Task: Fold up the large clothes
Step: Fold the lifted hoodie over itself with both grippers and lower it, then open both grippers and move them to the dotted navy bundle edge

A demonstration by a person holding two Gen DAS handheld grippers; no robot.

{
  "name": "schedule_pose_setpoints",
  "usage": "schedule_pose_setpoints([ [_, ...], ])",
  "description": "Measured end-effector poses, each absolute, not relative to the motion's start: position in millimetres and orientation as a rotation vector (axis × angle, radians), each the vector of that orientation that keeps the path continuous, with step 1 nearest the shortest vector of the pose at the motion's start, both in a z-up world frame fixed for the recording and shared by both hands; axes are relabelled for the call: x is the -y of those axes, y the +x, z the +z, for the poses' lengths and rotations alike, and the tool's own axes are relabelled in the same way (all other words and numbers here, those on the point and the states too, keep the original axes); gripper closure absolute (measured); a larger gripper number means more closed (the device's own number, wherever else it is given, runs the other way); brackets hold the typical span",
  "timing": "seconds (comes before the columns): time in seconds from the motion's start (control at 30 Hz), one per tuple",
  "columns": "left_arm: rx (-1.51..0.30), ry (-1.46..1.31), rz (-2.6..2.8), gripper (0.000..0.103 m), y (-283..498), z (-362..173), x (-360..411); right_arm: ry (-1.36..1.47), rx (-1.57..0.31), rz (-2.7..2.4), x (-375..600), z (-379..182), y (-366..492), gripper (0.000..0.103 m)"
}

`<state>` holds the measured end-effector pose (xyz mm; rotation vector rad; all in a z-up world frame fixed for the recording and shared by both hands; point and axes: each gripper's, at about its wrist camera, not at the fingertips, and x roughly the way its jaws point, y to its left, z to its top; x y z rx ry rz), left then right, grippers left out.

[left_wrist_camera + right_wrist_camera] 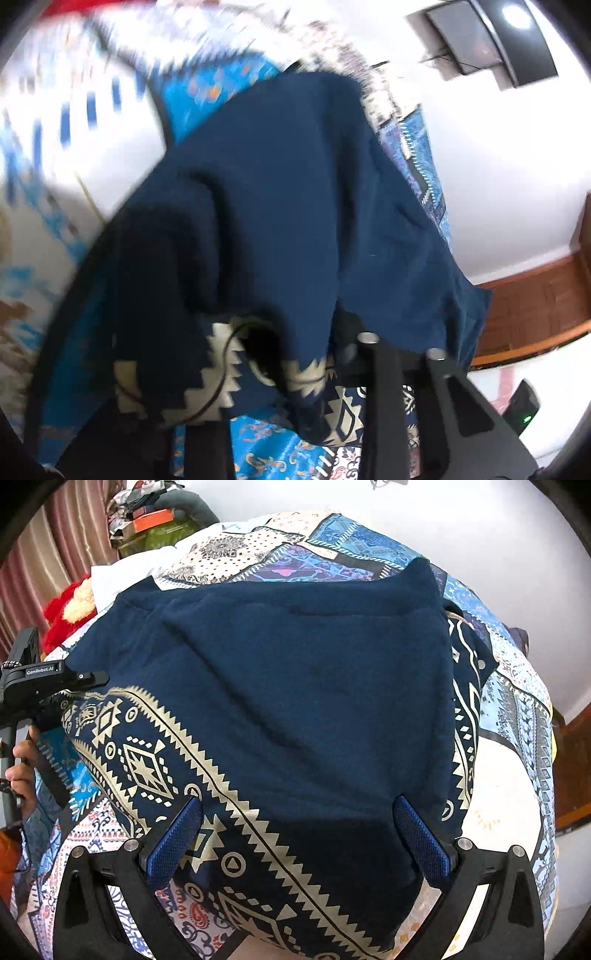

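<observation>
A navy garment (295,686) with a cream geometric border lies spread over the patchwork bedspread (517,716), its plain inner side folded over the printed part. The right gripper (297,843) hovers above the near edge, its blue-padded fingers (173,843) spread wide with nothing between them. The left gripper (48,686), seen at the far left in the right wrist view, meets a raised corner of the cloth; in its own blurred view fabric drapes over its fingers (384,373), so their spacing cannot be judged
</observation>
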<state>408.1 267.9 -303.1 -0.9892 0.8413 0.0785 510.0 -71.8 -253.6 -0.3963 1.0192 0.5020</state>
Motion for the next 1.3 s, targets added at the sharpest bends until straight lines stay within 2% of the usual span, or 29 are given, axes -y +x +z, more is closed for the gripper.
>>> schedule_pose_setpoints([
  [0.07, -0.827, -0.853, 0.117, 0.088, 409, -284, -256, -0.405, -1.018, 0.500, 68, -248, 507, 0.000],
  [0.13, -0.809, -0.695, 0.162, 0.090, 412, -262, -241, -0.404, -1.000, 0.511, 62, -236, 501, 0.001],
  [0.23, -0.767, -0.560, 0.180, 0.092, 407, -235, -227, -0.366, -0.960, 0.555, 47, -217, 496, 0.000],
  [0.37, -0.751, -0.537, 0.169, 0.093, 390, -218, -233, -0.308, -0.960, 0.655, 9, -208, 496, 0.000],
  [0.6, -0.790, -0.410, 0.224, 0.096, 374, -225, -235, -0.412, -1.119, 0.707, -59, -276, 495, 0.000],
  [0.73, -0.784, -0.335, 0.242, 0.097, 381, -220, -227, -0.421, -1.122, 0.694, -61, -273, 490, 0.000],
  [0.9, -0.701, -0.195, 0.193, 0.097, 403, -171, -191, -0.334, -1.057, 0.664, -10, -229, 486, 0.000],
  [1.07, -0.632, -0.057, 0.054, 0.098, 424, -124, -113, -0.165, -0.972, 0.501, 97, -179, 491, 0.000],
  [1.2, -0.612, 0.054, -0.123, 0.098, 420, -113, -28, -0.093, -0.933, 0.360, 173, -158, 490, 0.000],
  [1.3, -0.670, 0.107, -0.256, 0.098, 412, -132, 28, -0.071, -0.917, 0.281, 218, -146, 484, 0.000],
])
